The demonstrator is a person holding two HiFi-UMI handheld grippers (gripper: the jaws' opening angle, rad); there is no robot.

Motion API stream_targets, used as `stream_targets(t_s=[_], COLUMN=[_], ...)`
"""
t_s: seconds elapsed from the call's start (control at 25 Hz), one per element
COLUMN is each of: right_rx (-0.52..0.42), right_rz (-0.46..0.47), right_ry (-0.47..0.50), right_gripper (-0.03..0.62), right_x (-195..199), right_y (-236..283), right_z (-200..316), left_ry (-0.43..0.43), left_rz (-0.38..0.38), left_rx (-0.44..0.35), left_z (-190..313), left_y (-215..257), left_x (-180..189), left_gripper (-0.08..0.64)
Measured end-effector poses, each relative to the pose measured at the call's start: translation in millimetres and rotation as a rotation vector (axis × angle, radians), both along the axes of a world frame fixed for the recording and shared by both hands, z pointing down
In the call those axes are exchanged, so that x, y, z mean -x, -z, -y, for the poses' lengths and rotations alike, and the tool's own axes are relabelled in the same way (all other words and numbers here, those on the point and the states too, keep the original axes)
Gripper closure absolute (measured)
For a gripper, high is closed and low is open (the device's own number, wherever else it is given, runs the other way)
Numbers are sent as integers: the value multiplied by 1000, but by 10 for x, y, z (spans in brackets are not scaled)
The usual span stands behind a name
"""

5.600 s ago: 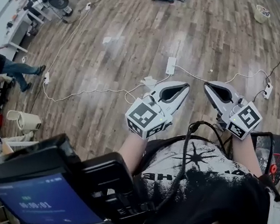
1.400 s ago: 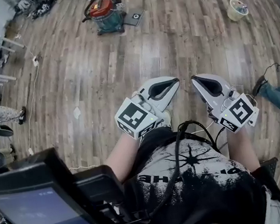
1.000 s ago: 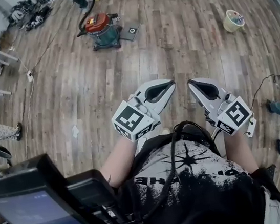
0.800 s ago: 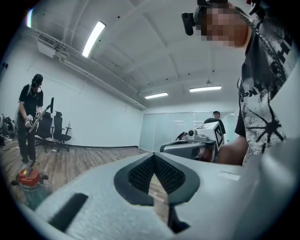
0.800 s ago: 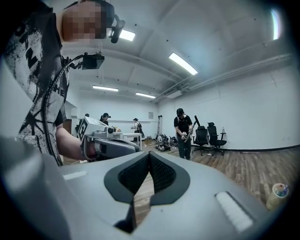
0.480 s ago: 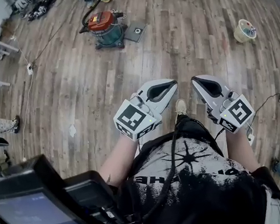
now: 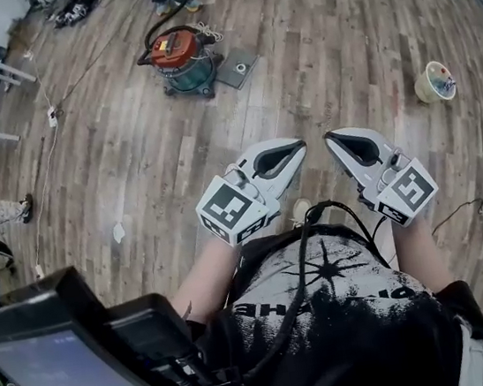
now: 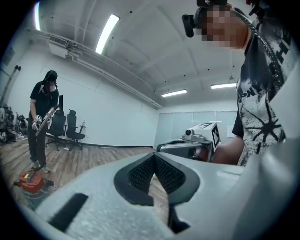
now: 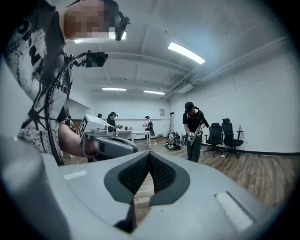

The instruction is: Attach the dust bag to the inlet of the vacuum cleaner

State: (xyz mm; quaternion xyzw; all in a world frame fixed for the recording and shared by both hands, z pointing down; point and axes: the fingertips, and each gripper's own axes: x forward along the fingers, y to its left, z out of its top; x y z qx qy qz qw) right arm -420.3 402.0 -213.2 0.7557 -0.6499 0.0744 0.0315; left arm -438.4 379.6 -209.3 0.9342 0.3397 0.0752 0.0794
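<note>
Head view: your left gripper [image 7: 299,145] and right gripper [image 7: 330,138] sit side by side near you, jaws closed together, empty. The red-lidded vacuum cleaner [image 7: 180,58] stands far off on the floor [image 7: 335,32], ahead and left of both grippers.

The floor [image 7: 336,40] is wood plank, grey-brown with a dull sheen. The left gripper [image 7: 299,146] and right gripper [image 7: 330,138] have matt, finely grainy pale-grey plastic shells; their pads [image 8: 140,176] are black, ribbed and rubbery. The vacuum cleaner [image 7: 173,47] has a glossy red lid. The shirt [image 7: 329,309] is black printed cloth
</note>
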Motion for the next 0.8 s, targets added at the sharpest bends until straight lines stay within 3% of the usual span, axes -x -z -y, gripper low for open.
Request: stream_targets(t_s=[0.4, 0.8], right_rx=[-10, -28], right_rz=[31, -26], right_ry=[48, 11], right_gripper=[588, 588], right_x=[-810, -1715], right_y=[-106, 73], right_z=[446, 1397], left_ry=[71, 5], left_rz=[20, -41], left_rx=[-12, -36], left_z=[528, 1382], left_y=[-64, 77], left_x=[-827, -1770], left_gripper=[562, 562])
